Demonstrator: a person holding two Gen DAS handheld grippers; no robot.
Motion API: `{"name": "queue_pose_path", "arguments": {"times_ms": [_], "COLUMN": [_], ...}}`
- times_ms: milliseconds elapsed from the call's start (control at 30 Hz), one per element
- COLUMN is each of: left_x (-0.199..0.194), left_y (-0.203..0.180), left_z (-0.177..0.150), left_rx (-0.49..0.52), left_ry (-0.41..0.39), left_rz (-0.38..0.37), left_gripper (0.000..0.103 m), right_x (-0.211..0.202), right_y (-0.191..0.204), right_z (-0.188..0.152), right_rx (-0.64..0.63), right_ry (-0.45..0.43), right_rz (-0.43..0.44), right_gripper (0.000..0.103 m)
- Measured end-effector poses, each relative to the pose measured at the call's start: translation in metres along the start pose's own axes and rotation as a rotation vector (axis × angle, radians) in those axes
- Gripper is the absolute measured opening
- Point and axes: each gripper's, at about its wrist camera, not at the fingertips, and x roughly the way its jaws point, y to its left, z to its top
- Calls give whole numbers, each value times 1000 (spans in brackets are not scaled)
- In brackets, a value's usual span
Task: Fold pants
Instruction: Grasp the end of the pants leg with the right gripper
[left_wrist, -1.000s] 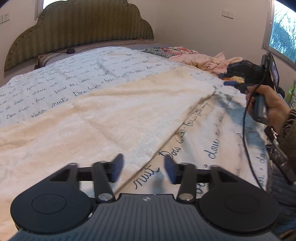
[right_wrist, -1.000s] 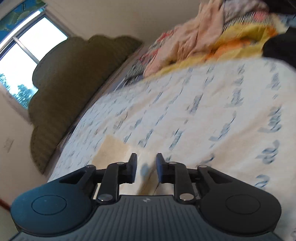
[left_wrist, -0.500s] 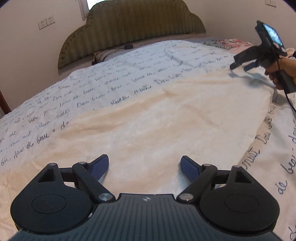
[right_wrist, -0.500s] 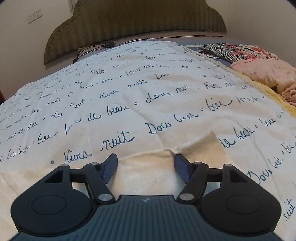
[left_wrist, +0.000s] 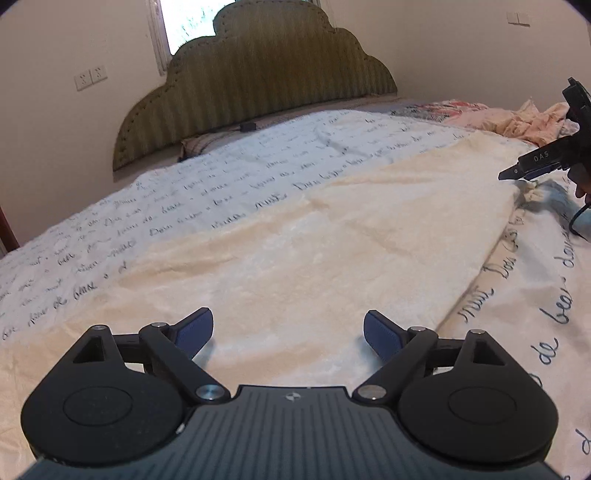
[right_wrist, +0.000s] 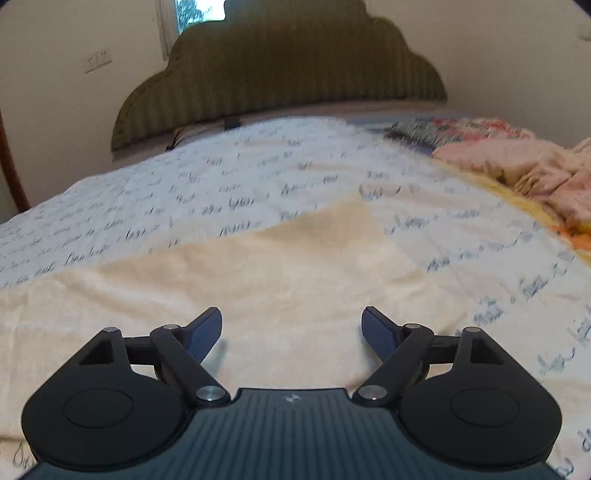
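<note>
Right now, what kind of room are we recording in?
A bedroom, most likely in a home: a bed with a scalloped padded headboard, a script-printed bedspread with cream pants spread on it, and a heap of clothes at the side.

Cream pants (left_wrist: 314, 258) cut off at left edge, right gripper (left_wrist: 517, 171) mostly out of frame, bedspread lettering (right_wrist: 236, 206) blurred.

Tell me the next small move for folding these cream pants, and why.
Probably lower both grippers and pinch the near edge. The cream pants lie flat on the script-print bedspread, and the left gripper and right gripper have just been opening, with nothing gripped between their fingers.
</note>
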Motion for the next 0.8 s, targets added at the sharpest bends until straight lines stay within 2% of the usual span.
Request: {"name": "queue_pose_path", "arguments": {"times_ms": [33,100,133,233,333,433,500,667,800], "left_x": [1,0,-2,-1,1,2,2,5,6], "left_y": [-2,-7,-7,-7,-3,0,0,1,1], "left_z": [-4,-8,-11,-16,-18,-19,-19,-19,-20], "left_rx": [0,12,18,5,-23,-48,-52,-49,-54], "left_ry": [8,-18,-31,-43,-40,-34,-34,-28,-27], "left_rz": [-5,14,19,29,26,23,25,36,33], "left_gripper": [89,90,91,95,98,100,101,103,103], "right_x": [3,-6,-14,-45,-46,-29,-19,-6,5], "right_y": [-1,-1,-5,-32,-74,-111,-123,-121,-118], "right_z": [-7,-15,-15,-17,-20,-37,-46,-40,-31], "right_rx": [-26,-55,-15,199,469,773,891,891,873], "right_ry": [42,25,8,-142,-154,-148,-153,-167,-186], "right_rz": [5,-35,-60,-78,11,181,217,238,216], "right_gripper": [83,83,83,83,83,83,82,83,82]}}
